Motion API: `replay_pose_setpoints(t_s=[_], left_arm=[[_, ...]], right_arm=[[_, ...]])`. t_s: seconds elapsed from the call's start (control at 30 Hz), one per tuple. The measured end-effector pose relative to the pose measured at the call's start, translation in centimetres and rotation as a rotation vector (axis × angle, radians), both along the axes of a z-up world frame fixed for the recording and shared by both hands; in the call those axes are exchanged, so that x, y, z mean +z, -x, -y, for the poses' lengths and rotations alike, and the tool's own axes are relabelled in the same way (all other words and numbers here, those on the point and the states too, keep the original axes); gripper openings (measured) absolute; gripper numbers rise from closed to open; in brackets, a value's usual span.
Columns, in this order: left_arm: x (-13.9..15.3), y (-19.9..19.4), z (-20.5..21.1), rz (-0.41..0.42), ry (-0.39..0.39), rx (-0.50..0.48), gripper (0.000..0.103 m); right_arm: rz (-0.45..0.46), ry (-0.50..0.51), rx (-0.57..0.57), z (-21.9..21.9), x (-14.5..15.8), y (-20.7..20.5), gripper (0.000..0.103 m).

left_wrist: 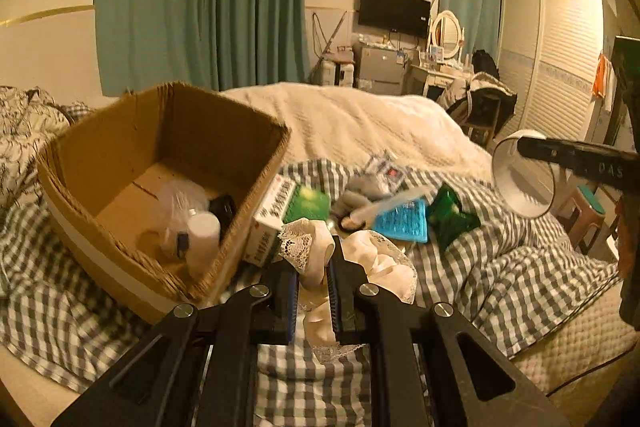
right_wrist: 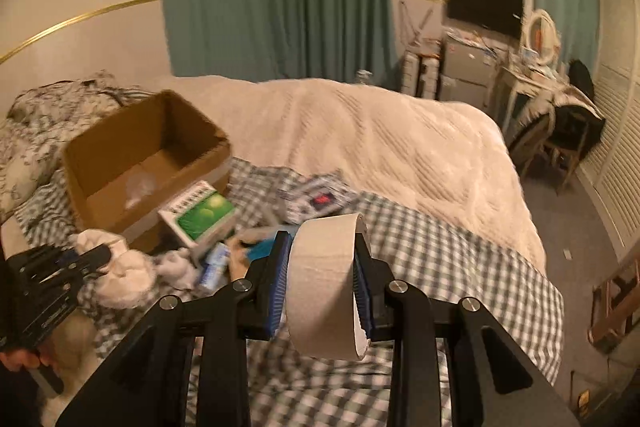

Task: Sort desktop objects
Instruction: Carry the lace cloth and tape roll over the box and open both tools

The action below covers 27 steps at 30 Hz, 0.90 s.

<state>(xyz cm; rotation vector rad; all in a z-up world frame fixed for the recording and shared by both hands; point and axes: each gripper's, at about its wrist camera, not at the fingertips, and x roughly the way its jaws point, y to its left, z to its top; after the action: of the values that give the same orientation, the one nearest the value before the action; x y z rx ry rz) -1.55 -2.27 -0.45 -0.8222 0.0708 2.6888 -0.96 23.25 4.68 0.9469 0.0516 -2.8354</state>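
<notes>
left tool [left_wrist: 312,267] pinches cream lace cloth [left_wrist: 372,263]; right tool [right_wrist: 322,259] clamps white tape roll [right_wrist: 326,283].

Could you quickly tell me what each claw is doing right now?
Left claw: closed on the lace cloth.
Right claw: closed on the roll of tape, held above the bed.
</notes>
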Motion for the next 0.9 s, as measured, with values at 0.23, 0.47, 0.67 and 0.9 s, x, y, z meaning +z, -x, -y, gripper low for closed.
replay_pose_setpoints(t_s=[0.23,0.47,0.67,0.9], left_arm=[[4.3,2.0,2.8,-0.077,-0.025,0.036,0.013],[6.9,5.5,6.4,-0.113,-0.002,0.106,0.013],[5.4,7.4,9.9,-0.115,-0.011,0.185,0.013],[1.6,10.1,12.5,-0.033,-0.044,0.229,0.013]], right_arm=[[-0.009,0.039,0.152,5.8,2.7,1.1,0.029],[-0.02,0.039,0.266,12.8,4.5,3.8,0.029],[0.03,0.088,0.33,17.5,3.4,7.1,0.028],[0.066,0.112,0.34,21.8,1.5,12.0,0.029]])
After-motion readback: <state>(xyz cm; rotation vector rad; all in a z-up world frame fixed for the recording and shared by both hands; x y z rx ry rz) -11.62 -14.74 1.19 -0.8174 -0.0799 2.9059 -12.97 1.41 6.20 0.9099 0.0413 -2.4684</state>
